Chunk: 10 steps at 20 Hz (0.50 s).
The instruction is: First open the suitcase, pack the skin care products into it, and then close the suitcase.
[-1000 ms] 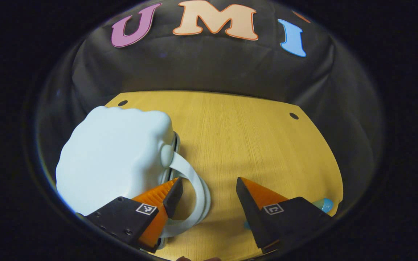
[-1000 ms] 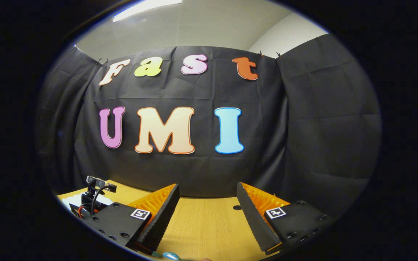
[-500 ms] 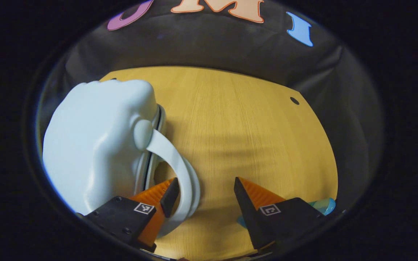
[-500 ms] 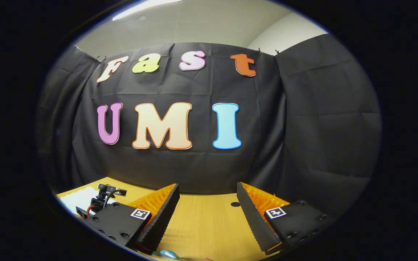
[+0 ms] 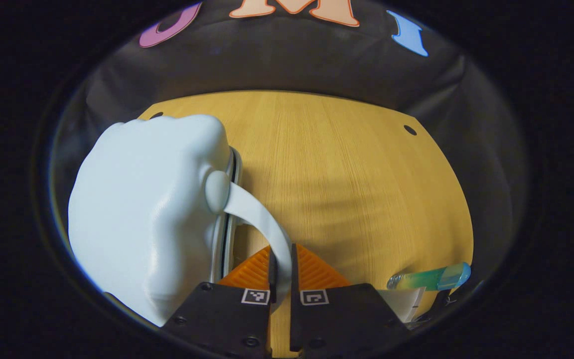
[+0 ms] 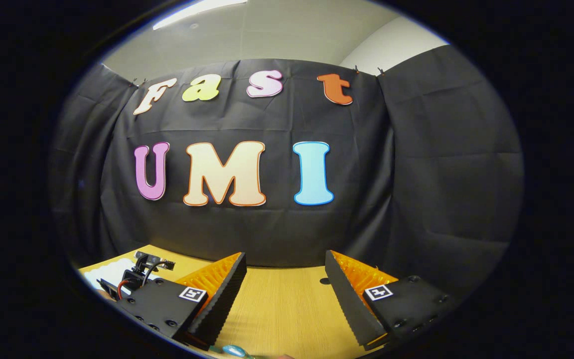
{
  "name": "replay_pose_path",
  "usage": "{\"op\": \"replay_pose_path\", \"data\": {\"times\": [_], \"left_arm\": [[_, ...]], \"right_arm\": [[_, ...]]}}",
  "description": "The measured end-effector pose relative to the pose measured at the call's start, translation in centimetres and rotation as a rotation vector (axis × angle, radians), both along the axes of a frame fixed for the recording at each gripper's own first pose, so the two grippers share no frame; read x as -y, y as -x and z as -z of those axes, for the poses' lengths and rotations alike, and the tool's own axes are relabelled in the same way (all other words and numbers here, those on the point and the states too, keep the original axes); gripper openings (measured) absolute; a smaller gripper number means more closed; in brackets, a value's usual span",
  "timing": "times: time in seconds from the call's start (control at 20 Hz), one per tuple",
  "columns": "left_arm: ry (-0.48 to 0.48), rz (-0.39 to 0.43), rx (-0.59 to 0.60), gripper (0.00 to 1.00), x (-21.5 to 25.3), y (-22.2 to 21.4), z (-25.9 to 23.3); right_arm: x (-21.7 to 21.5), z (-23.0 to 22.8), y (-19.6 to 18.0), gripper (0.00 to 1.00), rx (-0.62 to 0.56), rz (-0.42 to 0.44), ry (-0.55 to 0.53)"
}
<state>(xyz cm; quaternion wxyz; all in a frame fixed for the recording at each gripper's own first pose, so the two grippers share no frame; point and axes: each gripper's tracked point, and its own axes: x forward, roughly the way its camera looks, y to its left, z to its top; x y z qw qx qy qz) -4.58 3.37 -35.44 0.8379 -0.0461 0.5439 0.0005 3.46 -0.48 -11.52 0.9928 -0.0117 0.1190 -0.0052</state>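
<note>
Left gripper [image 5: 281,259]: we see our two fingers pressed together on the white handle [image 5: 259,219] of the suitcase, pinching it between them.
Suitcase [image 5: 147,214]: it is pale blue and sits on the left part of the wooden table [image 5: 347,174]. Its lid looks closed, with a dark seam down the side. Its left and bottom edges are cut off, so we cannot see all of it.
Skin care tube [image 5: 429,278]: a green and blue tube lies on the table, low on the right. Its near end hides behind our gripper. Something white [image 5: 401,303] sits just below it, and we cannot tell what it is.
Right gripper [image 6: 284,284]: our fingers are spread wide apart above the table, holding nothing.
Blue thing [image 6: 234,351]: a small bit peeks in at the bottom, too cut off to name.
Other gripper [image 6: 137,271]: it is low on the left, partly hidden behind our own finger.
</note>
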Motion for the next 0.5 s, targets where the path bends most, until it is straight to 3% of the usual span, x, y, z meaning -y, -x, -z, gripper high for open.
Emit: {"op": "replay_pose_path", "data": {"times": [0.15, 0.5], "left_arm": [[-0.050, 0.007, 0.031, 0.00, 0.2, -0.3, -1.0], [-0.040, 0.036, 0.134, 0.00, 0.2, -1.4, -5.0]], "right_arm": [[-0.4, -0.3, 0.1, 0.99, 0.011, -0.009, -0.005], [-2.0, -0.5, 0.1, 0.99, 0.018, -0.045, -0.038]]}}
